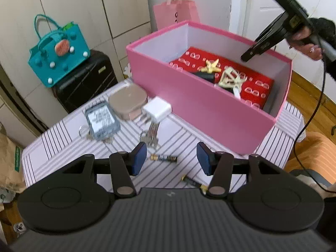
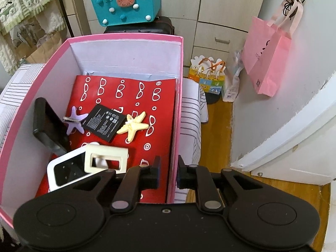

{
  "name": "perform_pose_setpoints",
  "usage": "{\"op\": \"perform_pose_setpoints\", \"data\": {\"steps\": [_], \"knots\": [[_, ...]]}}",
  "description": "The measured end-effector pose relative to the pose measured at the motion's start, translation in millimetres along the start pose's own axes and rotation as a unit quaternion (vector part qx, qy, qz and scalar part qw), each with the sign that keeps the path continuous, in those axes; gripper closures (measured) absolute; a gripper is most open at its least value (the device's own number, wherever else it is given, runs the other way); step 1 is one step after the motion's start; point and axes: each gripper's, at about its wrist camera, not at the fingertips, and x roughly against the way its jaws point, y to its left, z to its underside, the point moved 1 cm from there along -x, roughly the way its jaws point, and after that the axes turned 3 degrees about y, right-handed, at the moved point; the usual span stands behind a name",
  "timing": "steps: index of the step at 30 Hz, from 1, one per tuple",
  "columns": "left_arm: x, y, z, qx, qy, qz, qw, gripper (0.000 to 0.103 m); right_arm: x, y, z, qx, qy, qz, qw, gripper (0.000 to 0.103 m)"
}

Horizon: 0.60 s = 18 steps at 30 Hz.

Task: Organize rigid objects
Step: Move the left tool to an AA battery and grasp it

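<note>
Pink cardboard forms the open box (image 1: 201, 113) on the striped tablecloth (image 1: 63, 145), and most of the rigid pieces already lie inside on a red patterned sheet (image 2: 130, 96): a black phone (image 2: 49, 124) leaning against the wall at nine o'clock, a purple star (image 2: 75, 120), a flat black battery pack (image 2: 105, 122), a cream starfish (image 2: 132, 126) at the centre, and a cream buckle (image 2: 106, 157) over a white device (image 2: 67, 171) at seven o'clock. Outside the box, at nine to ten o'clock of the left gripper (image 1: 171, 160), wait a round beige compact (image 1: 128, 100), a white charger (image 1: 157, 110), a clear blue-grey case (image 1: 101, 119) and a bunch of keys (image 1: 150, 137). One small battery (image 1: 163, 158) lies right between the left fingers, which stand about half spread and grip nothing; a second battery (image 1: 192, 182) lies at five o'clock. That battery looks light, stiff and smooth, so it will likely roll; pinching it across the middle of its barrel should hold best. The right gripper (image 2: 169, 173) hangs over the box's near wall at six o'clock, its jaws parted only a little with nothing visibly clamped between them.
</note>
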Motion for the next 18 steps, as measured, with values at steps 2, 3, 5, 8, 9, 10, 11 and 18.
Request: {"op": "perform_pose_setpoints", "data": {"steps": [2,3,5,8,9,10,11,18], "knots": [[-3.7,2.2,5.9,0.004,0.007,0.001,1.0,0.051,3.7,1.5,2.6,-0.001,0.004,-0.004,1.0,0.078],[-5.3,1.8,8.6,0.004,0.009,0.002,0.9999,0.051,6.1,2.7,4.3,0.0,0.004,-0.004,1.0,0.075],[-8.1,-0.4,13.4,0.002,0.013,0.005,0.9999,0.051,11.8,6.3,9.2,0.006,0.002,0.002,1.0,0.074],[-12.6,-3.4,20.4,0.001,0.019,0.009,0.9998,0.051,18.8,10.9,15.3,0.014,-0.008,0.016,1.0,0.074],[-13.6,-4.5,22.6,0.001,0.021,0.009,0.9997,0.051,20.8,11.8,16.8,0.014,-0.016,0.026,0.999,0.082],[-15.5,-5.3,24.9,0.003,0.025,0.008,0.9997,0.051,22.2,13.9,19.0,0.016,-0.024,0.047,0.998,0.087],[-17.2,-5.9,26.4,0.005,0.029,0.008,0.9995,0.051,23.1,14.8,19.6,0.019,-0.027,0.053,0.998,0.092],[-21.8,-9.5,36.9,0.005,0.037,0.004,0.9993,0.051,23.7,8.5,19.4,0.013,-0.032,0.047,0.998,0.095]]}}
